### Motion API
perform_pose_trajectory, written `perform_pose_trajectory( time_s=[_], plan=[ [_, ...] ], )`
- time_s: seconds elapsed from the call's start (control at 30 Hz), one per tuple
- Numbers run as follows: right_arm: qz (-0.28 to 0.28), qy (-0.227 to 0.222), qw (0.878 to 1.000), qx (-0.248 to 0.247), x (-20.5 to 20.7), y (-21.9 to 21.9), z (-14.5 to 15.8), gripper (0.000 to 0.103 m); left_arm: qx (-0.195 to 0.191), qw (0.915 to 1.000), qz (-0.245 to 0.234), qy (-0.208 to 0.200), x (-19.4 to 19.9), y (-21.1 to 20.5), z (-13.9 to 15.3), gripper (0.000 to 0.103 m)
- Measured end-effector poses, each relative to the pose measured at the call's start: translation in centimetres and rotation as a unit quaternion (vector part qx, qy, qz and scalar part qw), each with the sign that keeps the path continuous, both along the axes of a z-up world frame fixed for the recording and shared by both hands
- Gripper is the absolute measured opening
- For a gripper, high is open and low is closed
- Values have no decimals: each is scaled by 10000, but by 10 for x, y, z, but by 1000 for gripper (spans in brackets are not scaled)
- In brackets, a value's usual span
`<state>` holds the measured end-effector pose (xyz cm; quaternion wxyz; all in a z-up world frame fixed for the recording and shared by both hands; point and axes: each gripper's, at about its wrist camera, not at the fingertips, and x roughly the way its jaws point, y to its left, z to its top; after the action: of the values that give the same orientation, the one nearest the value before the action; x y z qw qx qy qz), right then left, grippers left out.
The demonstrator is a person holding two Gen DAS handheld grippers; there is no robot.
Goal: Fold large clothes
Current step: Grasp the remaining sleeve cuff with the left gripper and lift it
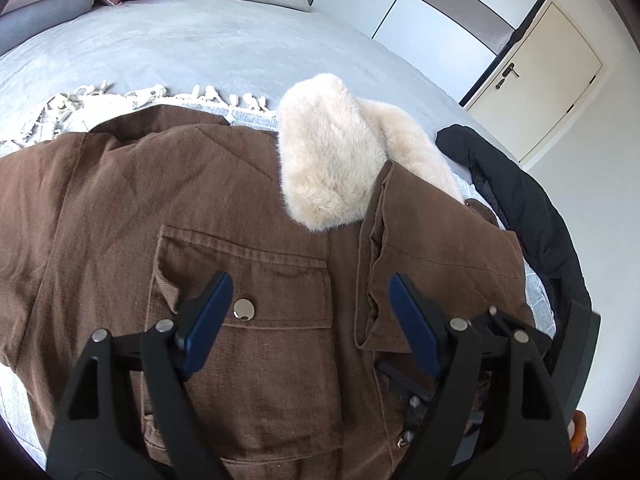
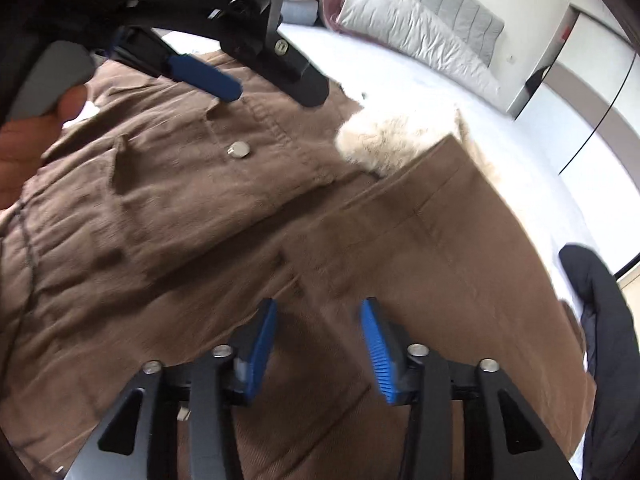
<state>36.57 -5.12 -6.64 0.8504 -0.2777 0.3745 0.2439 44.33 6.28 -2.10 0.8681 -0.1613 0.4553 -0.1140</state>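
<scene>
The brown jacket (image 1: pixel 120 208) is a matte, slightly ribbed cotton-type cloth with a shiny metal snap (image 1: pixel 244 309) on the pocket. Its collar (image 1: pixel 328 160) is fluffy cream faux fur. The bed (image 1: pixel 180 48) cover looks like soft brushed grey fabric. Both tools have matte black plastic arms, with ridged blue pads (image 2: pixel 378 356) and small metal rivets.
</scene>
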Motion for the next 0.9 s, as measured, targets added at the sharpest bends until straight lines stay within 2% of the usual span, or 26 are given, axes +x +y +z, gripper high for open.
perform_pose_trajectory(
  time_s=[0.03,0.17,0.27,0.4,0.47,0.5,0.53,0.6,0.63,0.67,0.73,0.83,0.87,0.9],
  plan=[
    [-123,-41,9999,31,7,-3,-2,48,-7,10000,-16,15,1,-1,-1,81],
    [-229,140,9983,525,19,-11,6,15,-36,10000,21,25,1,2,-2,81],
    [-232,236,9949,956,12,-24,28,12,-98,9999,70,-15,-1,4,0,81],
    [-8,523,9901,1300,-1,-30,43,12,-34,10000,-25,-27,-1,-1,0,81],
    [76,716,9916,1071,-3,-25,34,14,12,10000,-44,-4,-1,-3,-1,81],
    [67,941,9920,837,1,-17,20,16,31,10000,-40,8,0,-3,-1,81],
    [23,1133,9914,647,5,-3,2,24,53,10000,-34,14,0,-4,-1,81],
    [79,995,9935,549,6,9,-1,28,73,10000,-12,-7,0,-2,-1,81],
    [89,1076,9921,636,6,9,5,36,61,10000,21,-40,-1,-1,0,81],
    [99,1198,9883,940,7,6,15,43,51,9999,65,-72,-1,0,1,81],
    [116,1287,9802,1504,7,-3,31,44,62,9997,209,-110,-2,3,2,81],
    [-569,1166,9732,1897,26,-17,39,44,124,9987,471,-155,-2,8,3,81],
    [-813,1169,9713,1905,33,-19,33,44,141,9981,588,-153,-2,9,3,81],
    [-1060,1276,9715,1694,42,-16,19,44,159,9971,736,-134,-2,11,4,81]
  ],
)
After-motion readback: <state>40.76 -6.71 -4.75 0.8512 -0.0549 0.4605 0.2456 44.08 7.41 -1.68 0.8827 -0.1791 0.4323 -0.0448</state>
